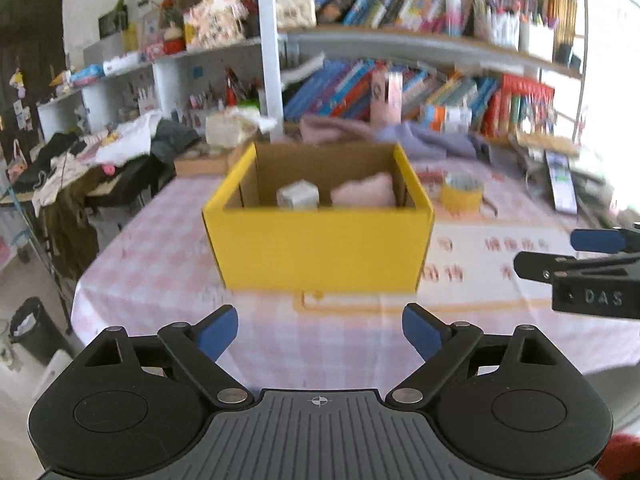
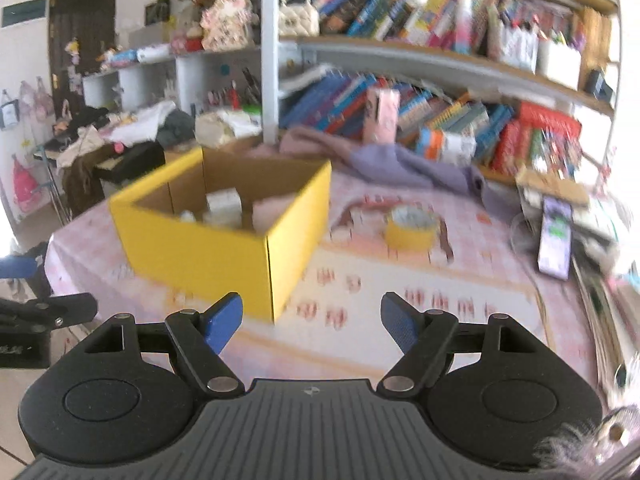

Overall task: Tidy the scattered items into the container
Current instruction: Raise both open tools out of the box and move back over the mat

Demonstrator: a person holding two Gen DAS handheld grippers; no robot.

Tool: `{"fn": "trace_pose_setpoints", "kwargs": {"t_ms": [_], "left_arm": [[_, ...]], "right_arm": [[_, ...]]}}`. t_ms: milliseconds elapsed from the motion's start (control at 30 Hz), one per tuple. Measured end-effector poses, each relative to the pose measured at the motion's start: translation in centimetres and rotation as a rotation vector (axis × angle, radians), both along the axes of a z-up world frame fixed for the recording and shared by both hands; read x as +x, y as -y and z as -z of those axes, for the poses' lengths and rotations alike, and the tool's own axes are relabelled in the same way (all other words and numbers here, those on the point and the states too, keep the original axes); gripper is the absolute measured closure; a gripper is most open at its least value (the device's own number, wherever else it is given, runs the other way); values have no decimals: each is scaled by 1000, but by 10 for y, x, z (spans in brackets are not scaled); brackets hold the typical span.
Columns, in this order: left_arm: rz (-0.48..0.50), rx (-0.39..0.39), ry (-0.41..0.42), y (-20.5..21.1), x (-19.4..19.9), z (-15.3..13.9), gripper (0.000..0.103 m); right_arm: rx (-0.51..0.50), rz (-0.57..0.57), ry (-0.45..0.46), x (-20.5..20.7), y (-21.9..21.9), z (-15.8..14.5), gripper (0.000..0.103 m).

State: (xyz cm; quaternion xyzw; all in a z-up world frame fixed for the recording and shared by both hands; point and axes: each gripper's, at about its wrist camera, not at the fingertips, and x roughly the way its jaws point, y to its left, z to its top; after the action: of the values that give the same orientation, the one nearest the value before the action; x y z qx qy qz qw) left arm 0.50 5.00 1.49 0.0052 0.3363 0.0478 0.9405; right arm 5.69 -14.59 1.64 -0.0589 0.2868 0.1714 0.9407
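Observation:
A yellow cardboard box (image 1: 320,248) stands open on the pink checked tablecloth (image 1: 160,264), straight ahead of my left gripper (image 1: 320,332). Inside it lie a small white box (image 1: 298,195) and a pink soft item (image 1: 364,192). The left gripper is open and holds nothing. In the right wrist view the yellow box (image 2: 224,248) sits ahead and to the left of my right gripper (image 2: 312,326), which is open with nothing between its fingers. A yellow tape roll (image 2: 410,226) lies on the cloth to the right of the box. The right gripper's side shows at the left wrist view's right edge (image 1: 580,268).
A purple cloth (image 2: 404,164) lies at the back of the table below bookshelves (image 2: 440,60). A phone (image 2: 554,236) and papers lie at the right edge. A cluttered side table (image 1: 80,160) and a black bin (image 1: 34,330) stand off to the left.

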Motion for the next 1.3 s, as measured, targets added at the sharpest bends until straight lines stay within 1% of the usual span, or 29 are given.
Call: {"fn": "trace_pose_setpoints", "kwargs": {"t_ms": [67,233,533,867,1100,1300], "left_arm": [[14,-8,-11,4,-3,3,11],[67,-21,-27,17,-4,8,11],[177,-20,-85,46,3,18,11],[209,-30,-128,59,23,25,11],[259,-27,-139,76,40,28,11],[326,-15,-148,95,55,31,11]], "right_arm": [[-14,7,-31,-10,2,6,28],[-56,9,-41,-25,8,9,23],[-117,27,-103,-34,19,19,18],[-141,56,-135,-23,31,25,17],[-155,94,-154,-8,45,28,17],[-133,142,-178,6,65,32,17]]}}
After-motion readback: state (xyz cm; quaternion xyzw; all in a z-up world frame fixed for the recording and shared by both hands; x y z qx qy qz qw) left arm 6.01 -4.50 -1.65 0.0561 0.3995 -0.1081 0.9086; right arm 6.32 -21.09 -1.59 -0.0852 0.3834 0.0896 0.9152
